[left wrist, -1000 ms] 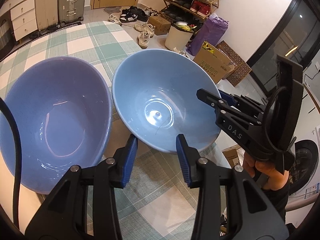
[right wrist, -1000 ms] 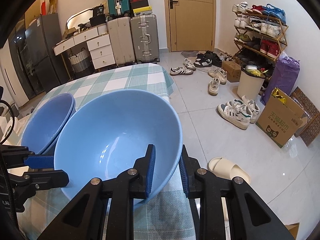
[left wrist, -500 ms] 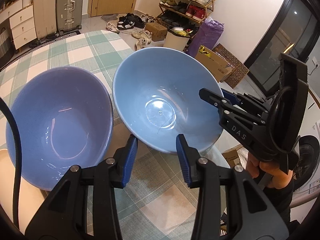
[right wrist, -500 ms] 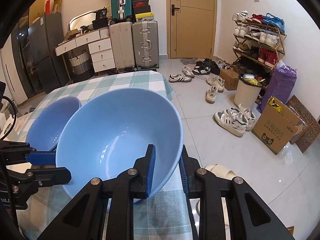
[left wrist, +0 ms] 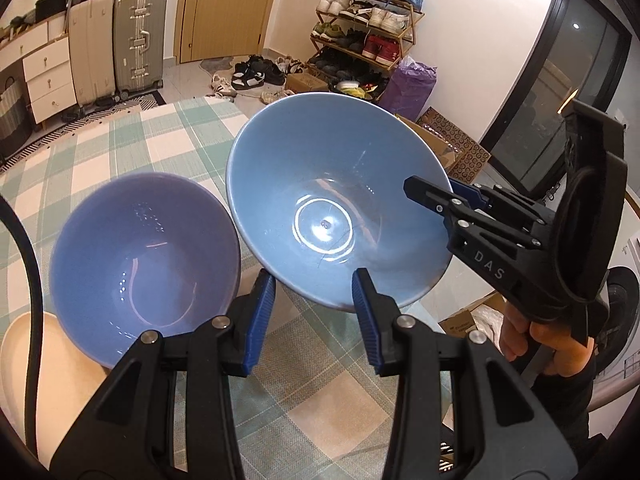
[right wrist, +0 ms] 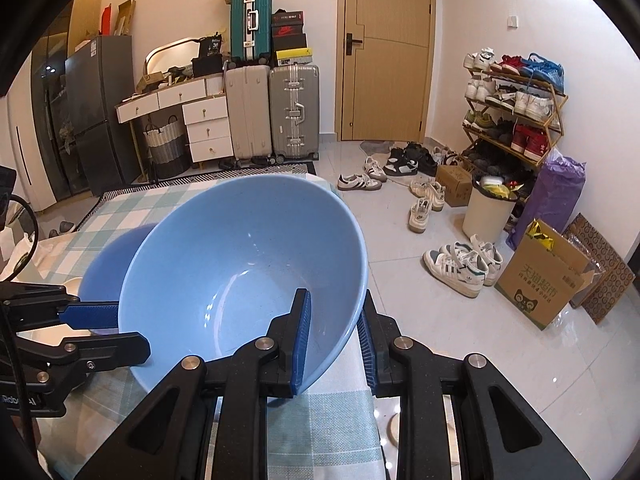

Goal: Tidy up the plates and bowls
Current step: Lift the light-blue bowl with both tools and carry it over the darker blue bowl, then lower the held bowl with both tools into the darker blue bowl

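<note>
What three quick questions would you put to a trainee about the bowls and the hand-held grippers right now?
1. True or false: the left hand-held gripper grips the purple bowl.
2. Where does the right hand-held gripper grip the blue bowl? A: its base. B: its rim, one finger inside and one outside. C: nowhere.
3. Fill in: the tablecloth has a green and white ____ pattern.

Key: 1 false; 2 B; 3 checked.
</note>
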A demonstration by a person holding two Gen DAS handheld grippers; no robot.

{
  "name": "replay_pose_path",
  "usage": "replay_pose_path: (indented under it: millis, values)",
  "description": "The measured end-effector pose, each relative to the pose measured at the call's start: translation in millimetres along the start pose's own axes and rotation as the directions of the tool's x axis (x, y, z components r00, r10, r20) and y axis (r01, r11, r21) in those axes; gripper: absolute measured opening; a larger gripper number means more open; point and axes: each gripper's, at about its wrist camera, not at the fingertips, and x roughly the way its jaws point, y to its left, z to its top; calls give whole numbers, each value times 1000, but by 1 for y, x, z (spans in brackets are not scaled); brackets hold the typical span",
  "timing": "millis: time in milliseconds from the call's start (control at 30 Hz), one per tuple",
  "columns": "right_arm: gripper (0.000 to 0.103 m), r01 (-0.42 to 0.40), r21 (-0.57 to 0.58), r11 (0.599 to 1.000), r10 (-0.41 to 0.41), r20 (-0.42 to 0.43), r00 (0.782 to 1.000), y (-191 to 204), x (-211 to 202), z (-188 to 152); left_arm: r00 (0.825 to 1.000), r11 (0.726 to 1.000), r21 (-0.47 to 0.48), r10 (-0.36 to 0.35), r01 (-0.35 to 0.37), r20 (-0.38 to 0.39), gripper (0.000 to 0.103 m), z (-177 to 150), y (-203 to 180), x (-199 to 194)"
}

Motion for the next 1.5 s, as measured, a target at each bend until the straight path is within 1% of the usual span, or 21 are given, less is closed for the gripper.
replay_pose_path:
  millis: [200, 367, 667, 833, 1133, 1300, 1500]
  values:
    - [23, -1, -17, 1000, 1, 32, 1000, 11, -18, 14, 999, 1000, 0, 5, -5, 45, 37, -2, 1, -27]
    - [23, -8, -40, 999, 10, 55, 998, 29, -30, 27, 996, 1000, -9, 20, -20, 84, 37, -3, 8, -49]
    - [23, -41, -94, 995, 49, 82, 995, 69, -39, 49, 987, 996, -48, 75, -69, 143, 37, -9, 30, -89]
    - [23, -68, -111, 992, 77, 84, 993, 88, -35, 57, 981, 993, -72, 106, -96, 159, 37, -14, 44, -109]
    - [23, -118, -134, 984, 127, 60, 990, 115, -15, 64, 969, 982, -106, 174, -157, 173, 37, -20, 65, -126]
    - [23, -145, -149, 978, 152, 41, 988, 127, 0, 67, 963, 974, -131, 207, -186, 172, 37, -23, 77, -127]
    - [23, -164, -159, 974, 169, 19, 985, 140, 15, 64, 962, 968, -150, 224, -201, 154, 37, -25, 91, -120]
